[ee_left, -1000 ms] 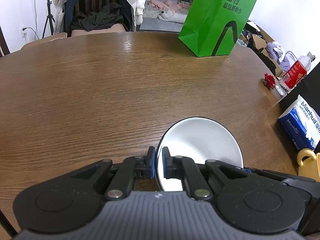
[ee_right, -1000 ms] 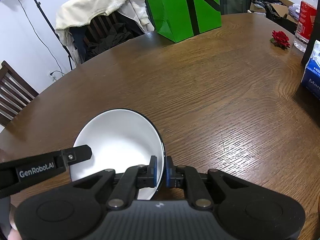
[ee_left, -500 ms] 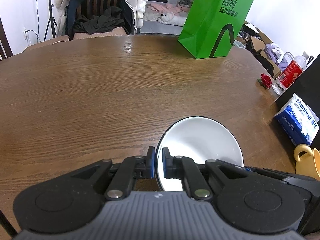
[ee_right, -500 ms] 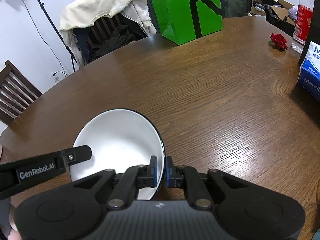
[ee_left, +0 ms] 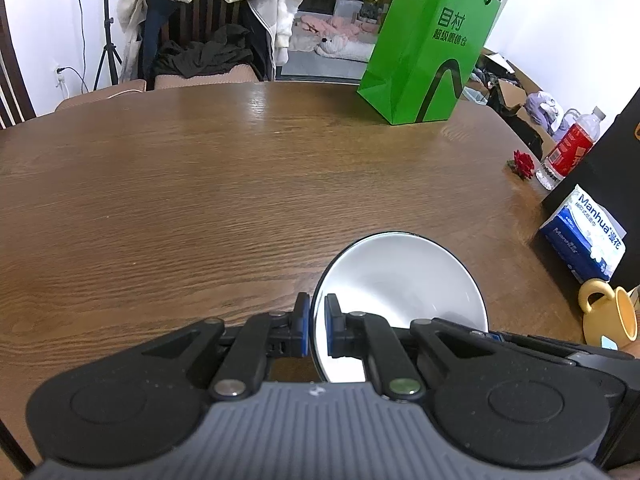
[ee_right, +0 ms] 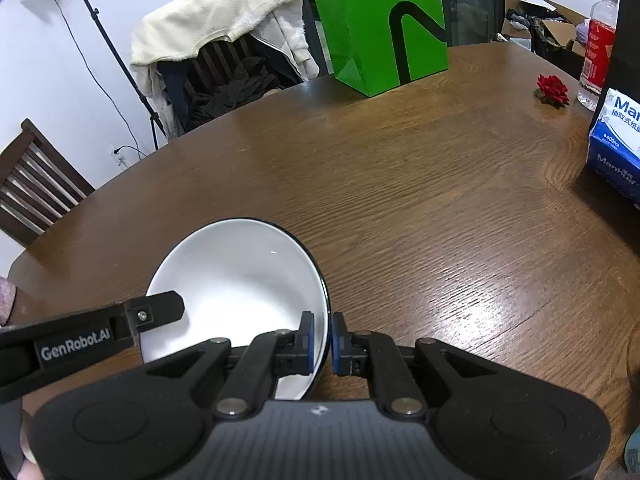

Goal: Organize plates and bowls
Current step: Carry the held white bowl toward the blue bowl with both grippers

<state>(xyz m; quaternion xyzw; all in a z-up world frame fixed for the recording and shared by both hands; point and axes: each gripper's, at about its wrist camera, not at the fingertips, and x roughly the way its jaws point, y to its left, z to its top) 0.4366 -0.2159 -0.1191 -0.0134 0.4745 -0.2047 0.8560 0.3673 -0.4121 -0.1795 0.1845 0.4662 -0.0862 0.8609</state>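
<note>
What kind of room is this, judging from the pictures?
Probably a dining area in a lived-in home: a large wooden table, a chair draped with clothes, and a tissue pack beside a yellow mug.

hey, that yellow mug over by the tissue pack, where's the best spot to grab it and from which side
Probably the handle. The yellow mug appears to lie tipped on its side on the table, its loop handle turned toward the white bowl and its mouth facing away. Come from the bowl side and shut the jaws across the loop. The tissue pack crowds the far side.
</note>
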